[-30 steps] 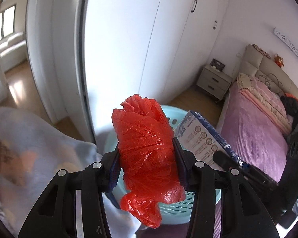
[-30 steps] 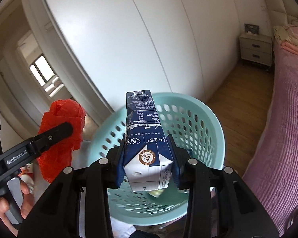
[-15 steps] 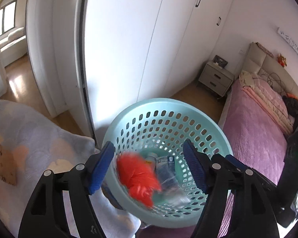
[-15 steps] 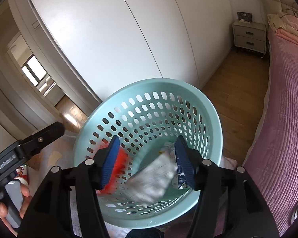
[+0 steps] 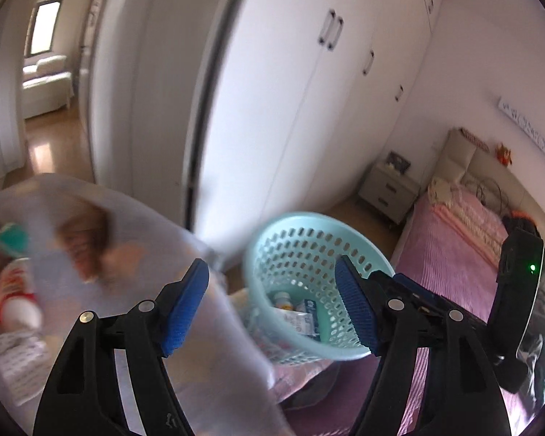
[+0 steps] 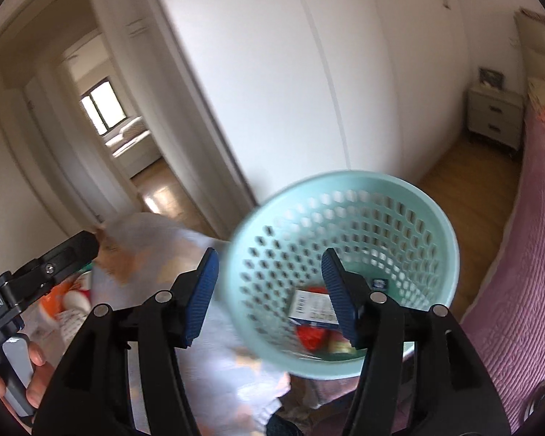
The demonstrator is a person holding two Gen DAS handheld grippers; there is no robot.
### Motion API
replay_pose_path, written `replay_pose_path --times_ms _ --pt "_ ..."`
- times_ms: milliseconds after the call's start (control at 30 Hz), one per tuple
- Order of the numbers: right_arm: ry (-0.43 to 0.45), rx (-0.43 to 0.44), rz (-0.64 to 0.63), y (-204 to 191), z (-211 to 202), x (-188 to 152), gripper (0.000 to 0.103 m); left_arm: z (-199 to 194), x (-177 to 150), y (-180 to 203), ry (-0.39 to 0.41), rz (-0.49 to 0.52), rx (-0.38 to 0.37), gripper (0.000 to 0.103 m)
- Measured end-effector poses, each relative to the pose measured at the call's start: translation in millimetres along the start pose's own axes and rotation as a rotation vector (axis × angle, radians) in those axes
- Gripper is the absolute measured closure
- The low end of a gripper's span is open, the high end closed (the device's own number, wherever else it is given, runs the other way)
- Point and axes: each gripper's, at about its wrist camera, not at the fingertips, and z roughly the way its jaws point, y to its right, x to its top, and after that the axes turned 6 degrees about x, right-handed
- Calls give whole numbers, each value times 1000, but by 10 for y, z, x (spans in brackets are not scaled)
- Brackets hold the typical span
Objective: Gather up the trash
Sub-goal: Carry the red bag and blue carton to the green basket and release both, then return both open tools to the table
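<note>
Bedroom, left claw agape, right claw agape, both empty

Trash lies inside the pale green perforated basket.
Just beyond the right fingers, a blue-and-white milk carton lies flat on the bottom, touching a crumpled red plastic bag under it.

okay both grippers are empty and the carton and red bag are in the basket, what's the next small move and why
Probably swing the left gripper toward the blurred packages at the left beside the pale blanket. Both it and the right gripper are open with nothing between the pads, the red bag and carton lie in the basket, and those packages look like remaining trash.
</note>
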Motion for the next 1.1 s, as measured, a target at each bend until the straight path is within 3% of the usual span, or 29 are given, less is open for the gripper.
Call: replay_pose_path --times_ms 333,600,667,800,900,967,1100 --pt "-10 127 -185 -1001 155 -191 47 -1001 -108 -1066 141 -103 168 33" --pt "-85 219 -263 -1689 577 -486 47 -1526 -247 -2112 151 -220 344 33" --pt "-113 230 -264 -1773 681 -580 47 -1565 -295 -2365 128 -248 394 33" --pt "-179 292 -251 -1933 895 -746 47 -1468 -341 -2712 66 -280 410 33" --pt "-204 297 -260 -1998 994 -828 47 -1363 -343 -2818 41 -268 400 26" --pt "-218 283 -272 -2022 1038 -880 47 -1320 -335 -2911 34 -264 441 26" --pt "-235 289 -268 -2002 1108 -883 46 -1299 -421 -3151 4 -272 451 26"
